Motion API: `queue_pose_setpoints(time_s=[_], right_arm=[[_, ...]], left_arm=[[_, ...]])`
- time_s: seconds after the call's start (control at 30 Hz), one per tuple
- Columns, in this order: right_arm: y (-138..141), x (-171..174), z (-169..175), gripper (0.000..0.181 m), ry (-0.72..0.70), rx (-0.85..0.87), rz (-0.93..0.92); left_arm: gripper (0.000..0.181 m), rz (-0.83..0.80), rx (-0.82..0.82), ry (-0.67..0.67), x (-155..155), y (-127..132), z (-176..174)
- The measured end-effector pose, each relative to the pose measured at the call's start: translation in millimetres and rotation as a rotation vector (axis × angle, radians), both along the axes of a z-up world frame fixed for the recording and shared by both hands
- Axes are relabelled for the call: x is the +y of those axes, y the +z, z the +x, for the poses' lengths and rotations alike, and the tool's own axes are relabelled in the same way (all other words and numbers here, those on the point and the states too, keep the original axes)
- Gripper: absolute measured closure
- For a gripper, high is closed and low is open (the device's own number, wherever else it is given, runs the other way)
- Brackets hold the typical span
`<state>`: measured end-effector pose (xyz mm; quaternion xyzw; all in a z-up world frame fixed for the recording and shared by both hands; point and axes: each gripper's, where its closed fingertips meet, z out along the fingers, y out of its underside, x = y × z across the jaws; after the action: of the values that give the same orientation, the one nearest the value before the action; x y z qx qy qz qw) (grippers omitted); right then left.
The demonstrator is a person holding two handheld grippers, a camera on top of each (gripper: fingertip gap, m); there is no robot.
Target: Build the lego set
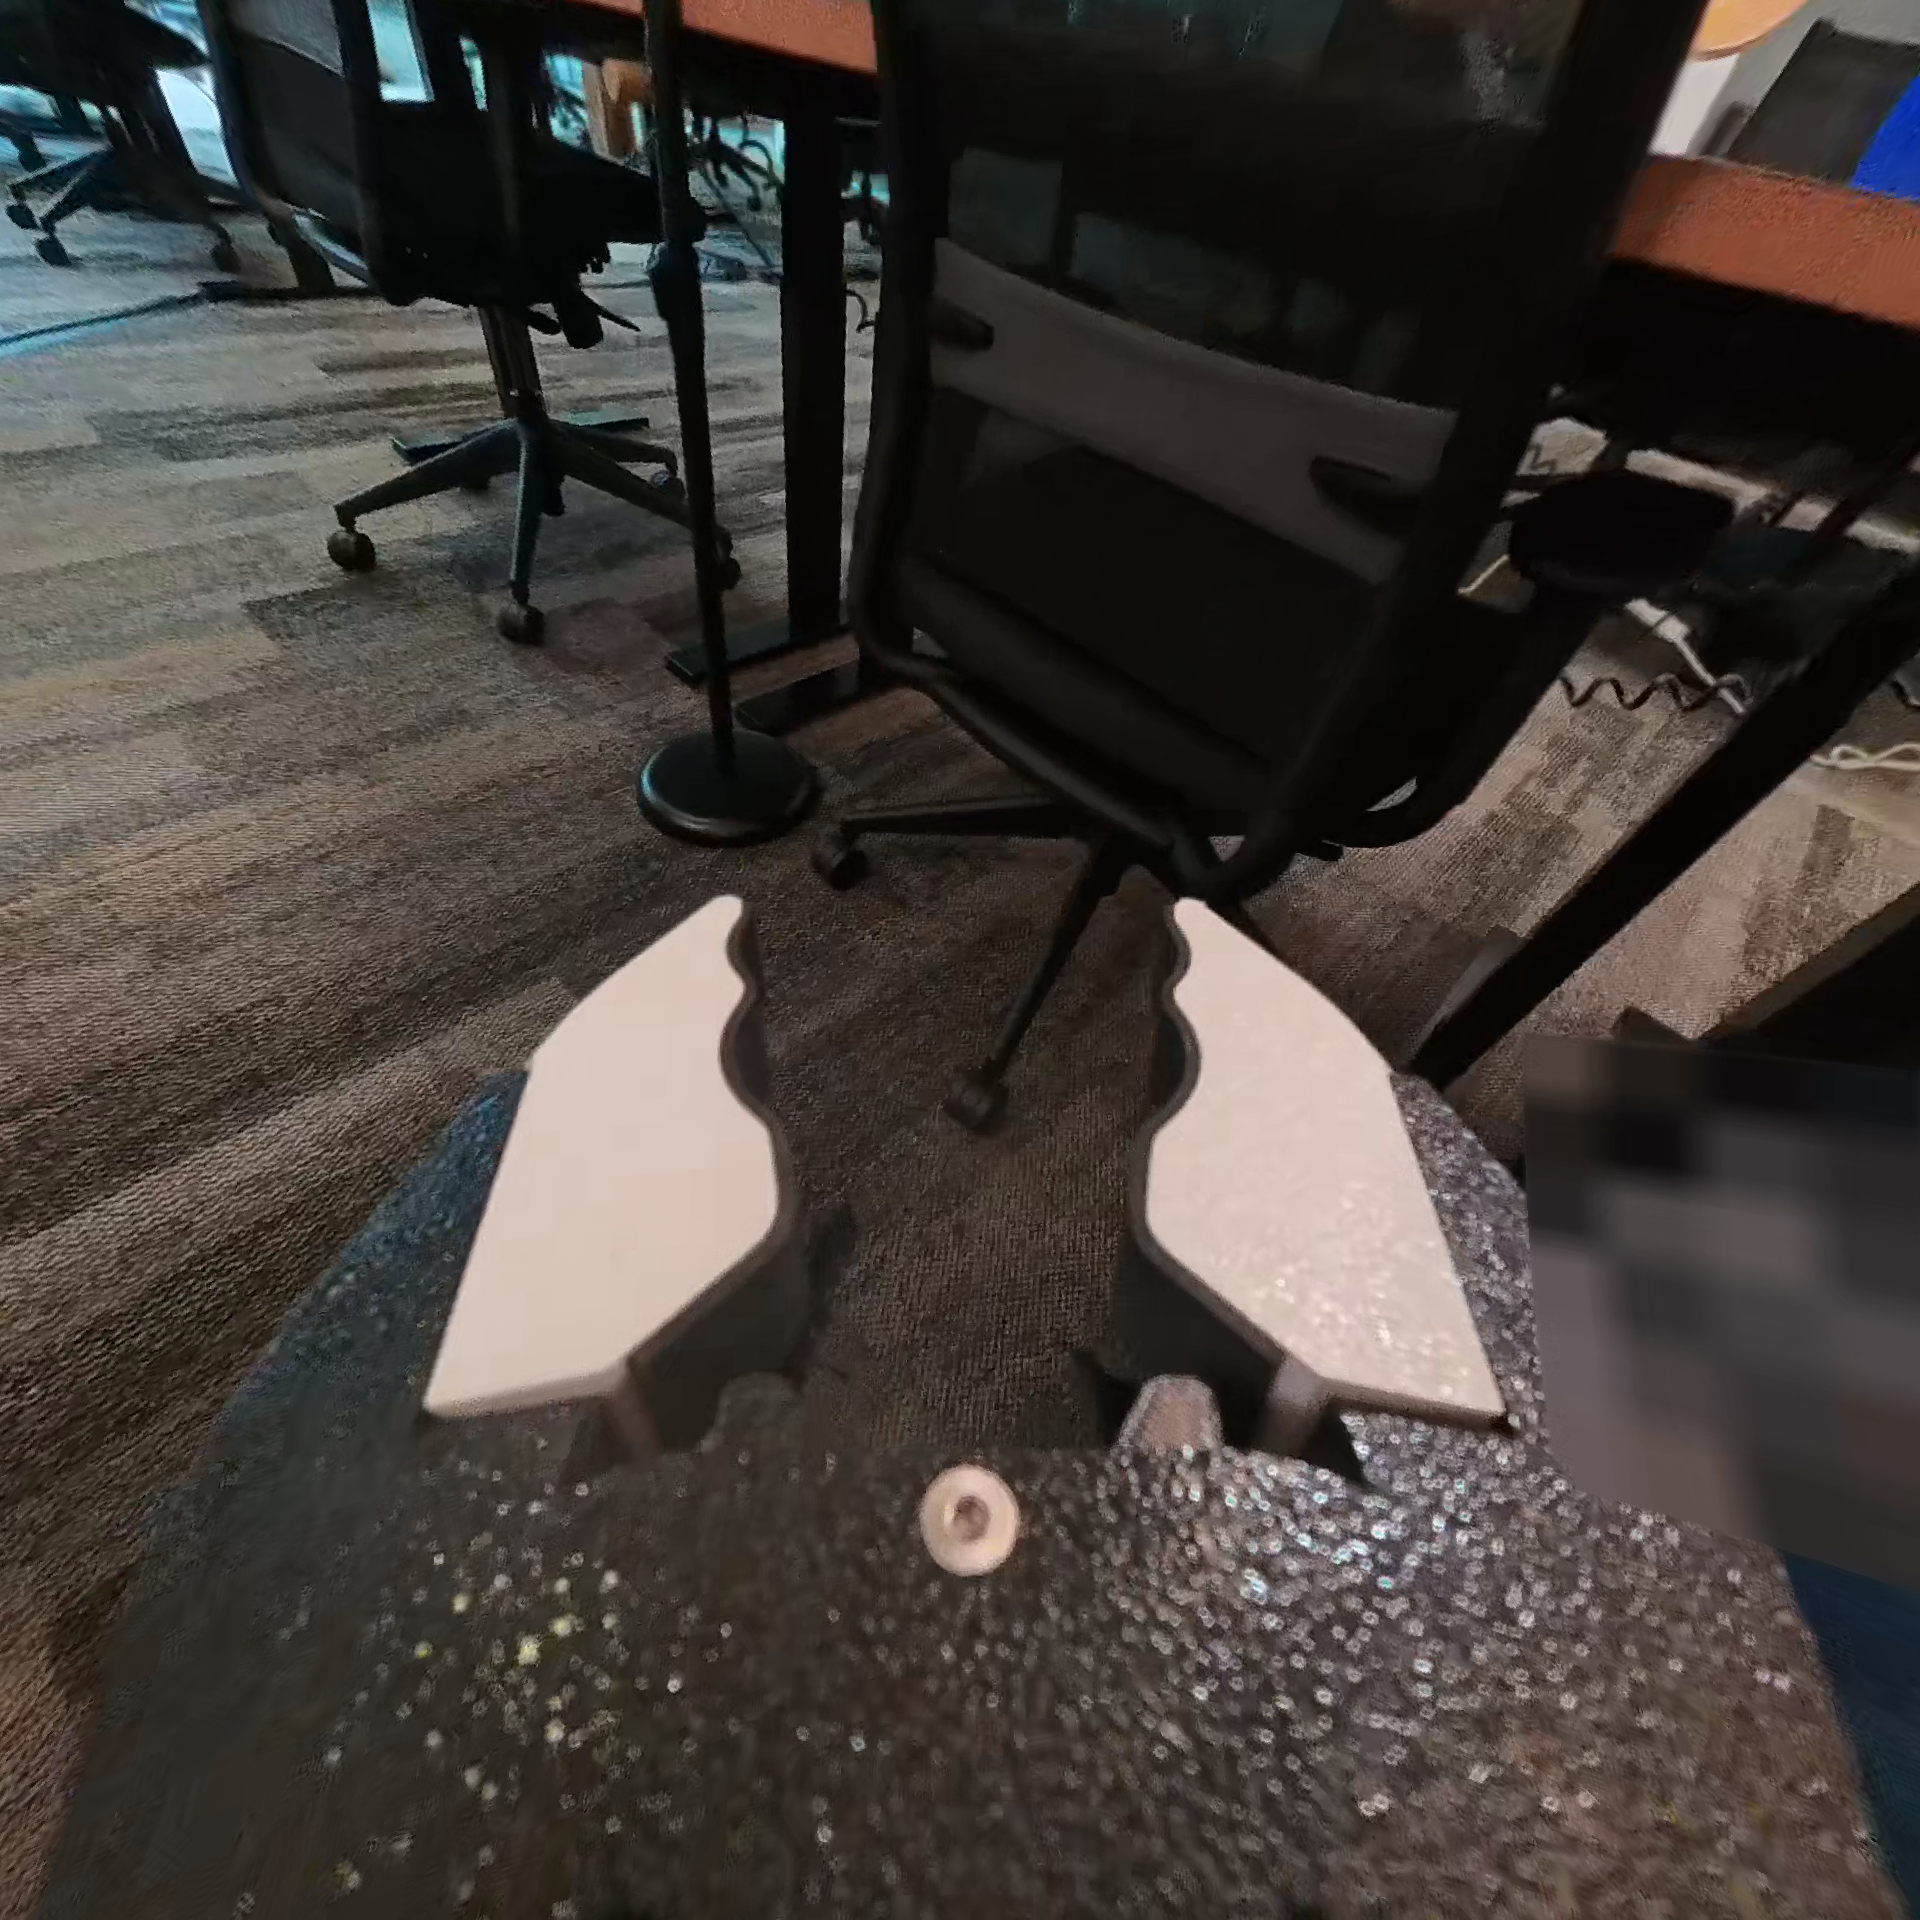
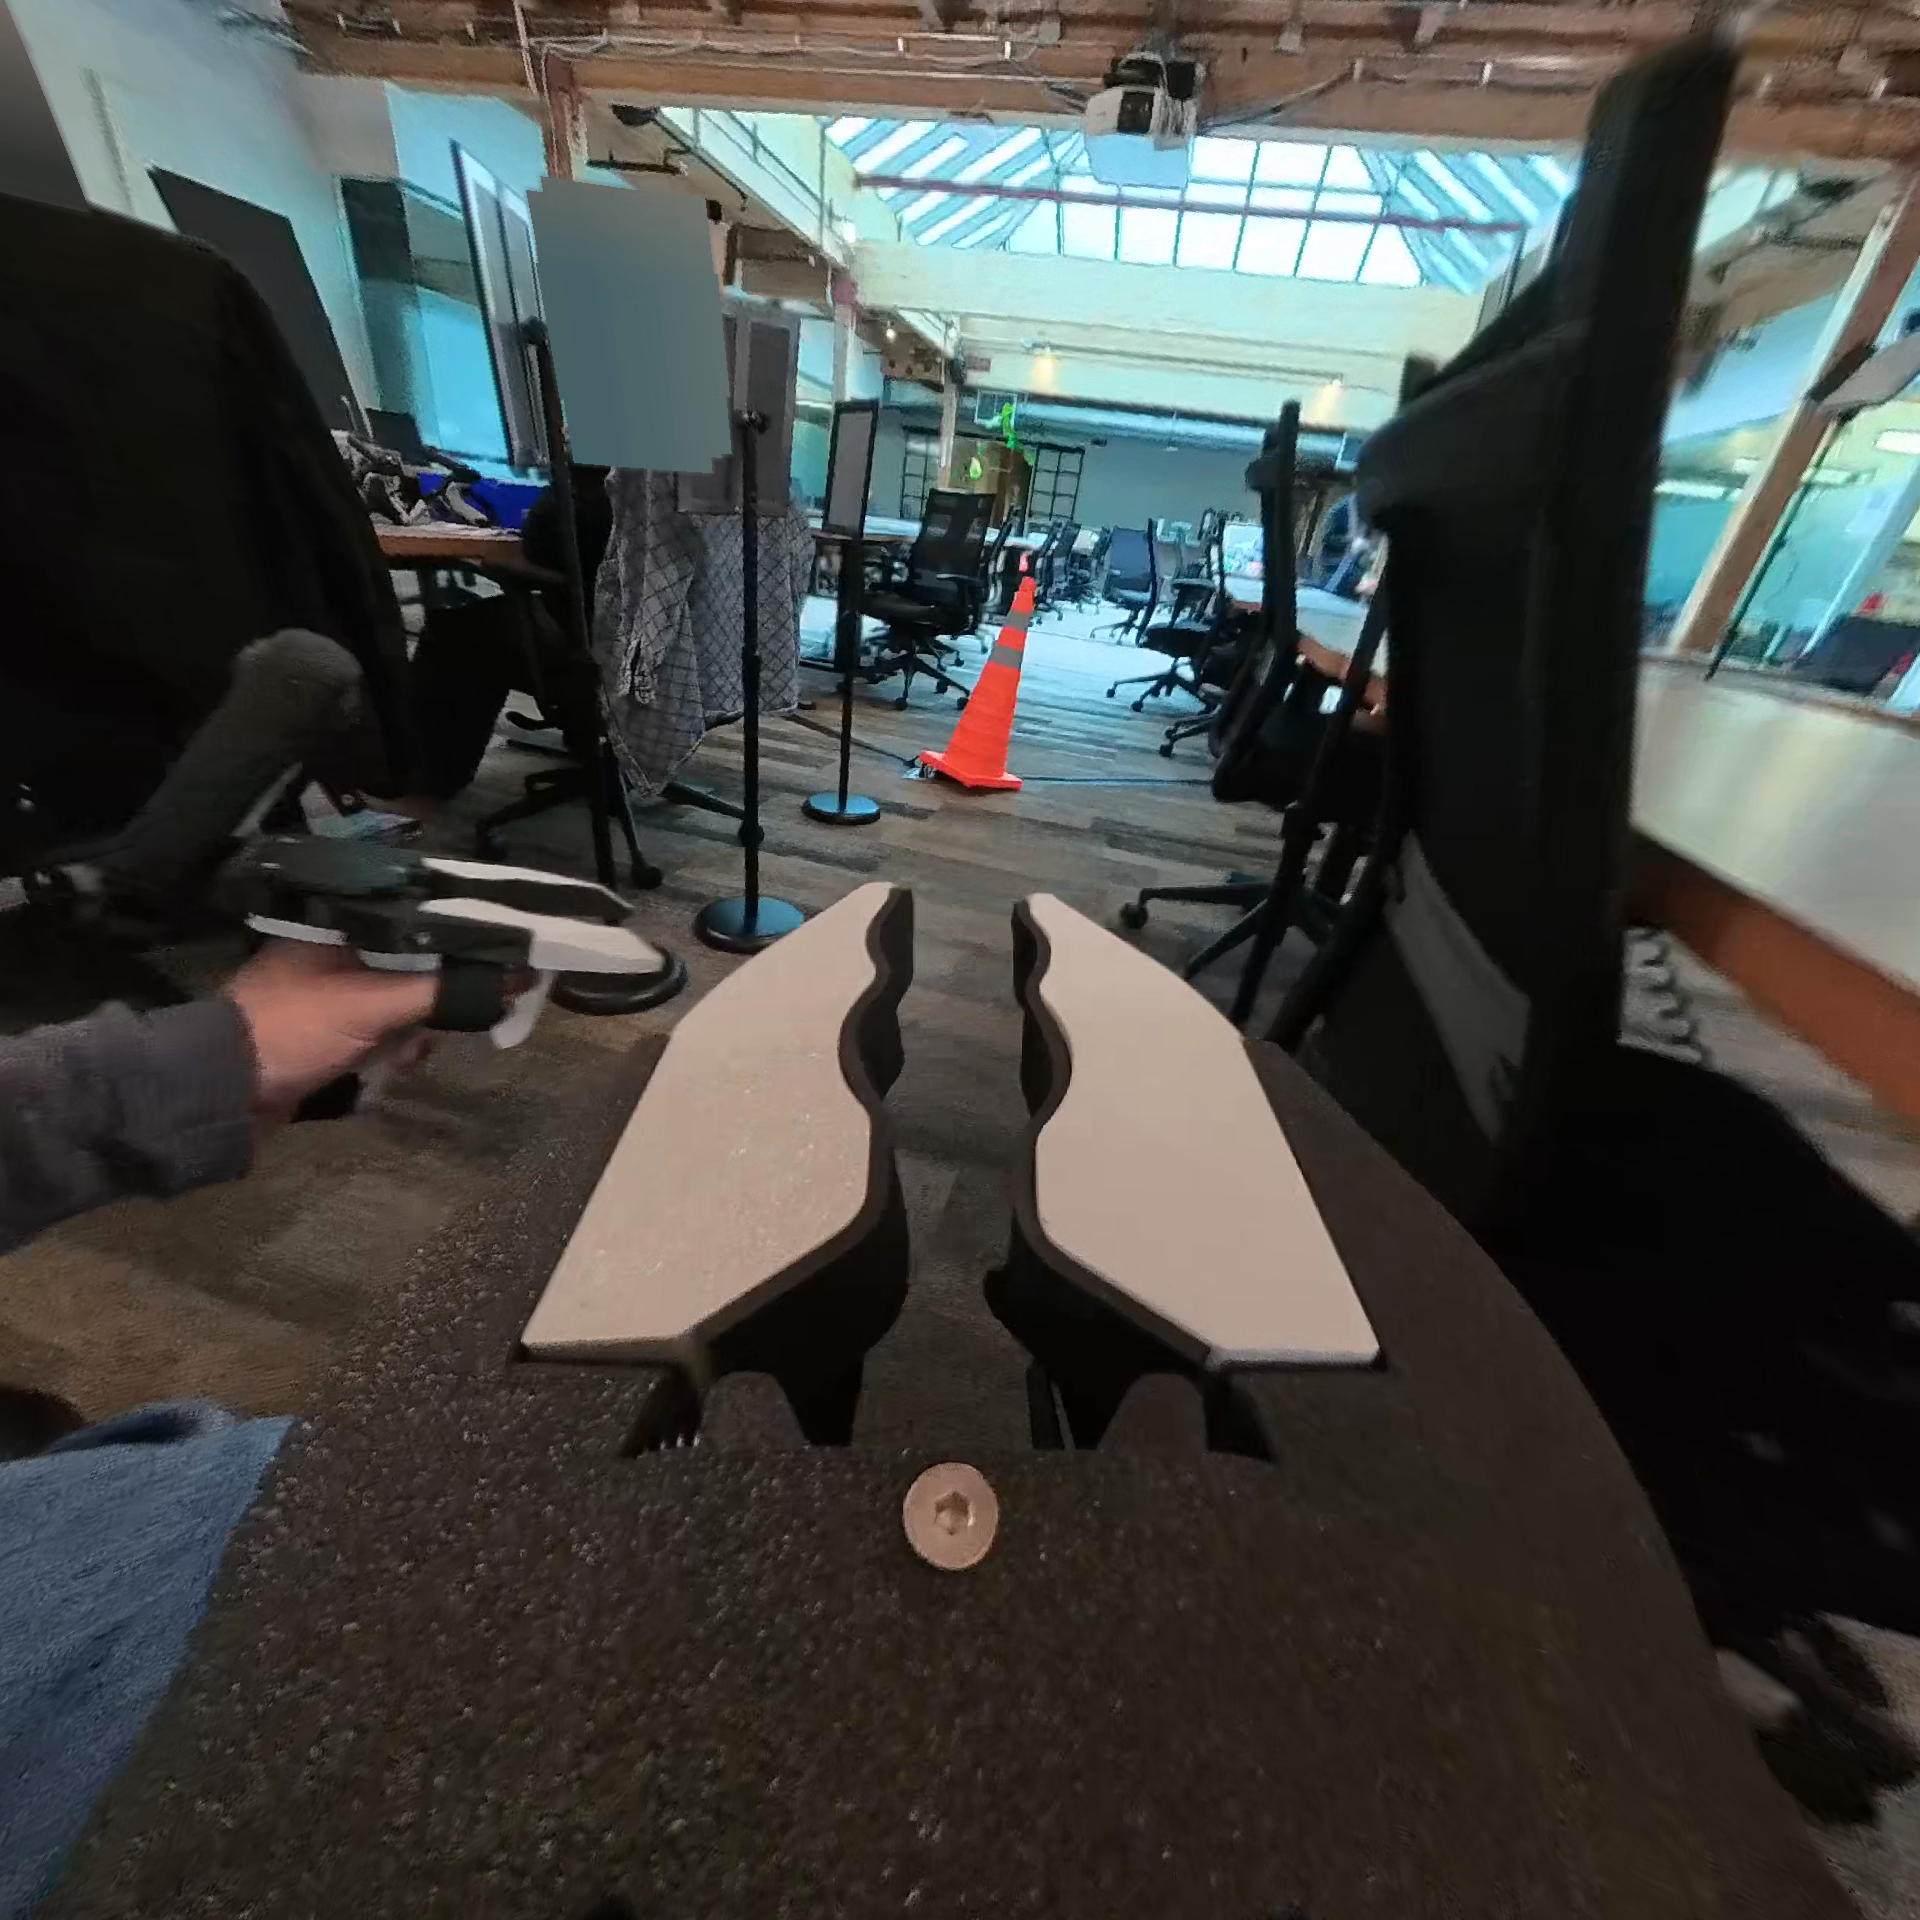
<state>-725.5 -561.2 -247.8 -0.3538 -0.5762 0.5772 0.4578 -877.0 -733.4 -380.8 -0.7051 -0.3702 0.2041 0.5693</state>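
No lego pieces show in either view. My left gripper (image 1: 961, 914) is open and empty, with a wide gap between its grey fingers, and points down at the carpet in front of a black office chair (image 1: 1195, 468). My right gripper (image 2: 961, 904) is open with a narrower gap and empty, and points level along an office aisle. The left gripper also shows in the right wrist view (image 2: 623, 925), held low at the left by a hand (image 2: 322, 1023) in a grey sleeve, with nothing between its fingers.
A black round stand base (image 1: 725, 795) and a desk leg (image 1: 810, 416) stand left of the chair. An orange cone (image 2: 987, 696) is down the aisle, with pole stands (image 2: 750, 914) before it. A dark chair back (image 2: 1558, 623) and a table edge (image 2: 1787, 935) are close on the right.
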Motion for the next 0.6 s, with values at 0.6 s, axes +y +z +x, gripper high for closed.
queue_pose_setpoints(time_s=[0.6], right_arm=[[-131,-59,-229,0.156,0.21,-0.33,0.138]], left_arm=[[0.108,-0.068,-0.018,-0.036,-21,-66,-148]])
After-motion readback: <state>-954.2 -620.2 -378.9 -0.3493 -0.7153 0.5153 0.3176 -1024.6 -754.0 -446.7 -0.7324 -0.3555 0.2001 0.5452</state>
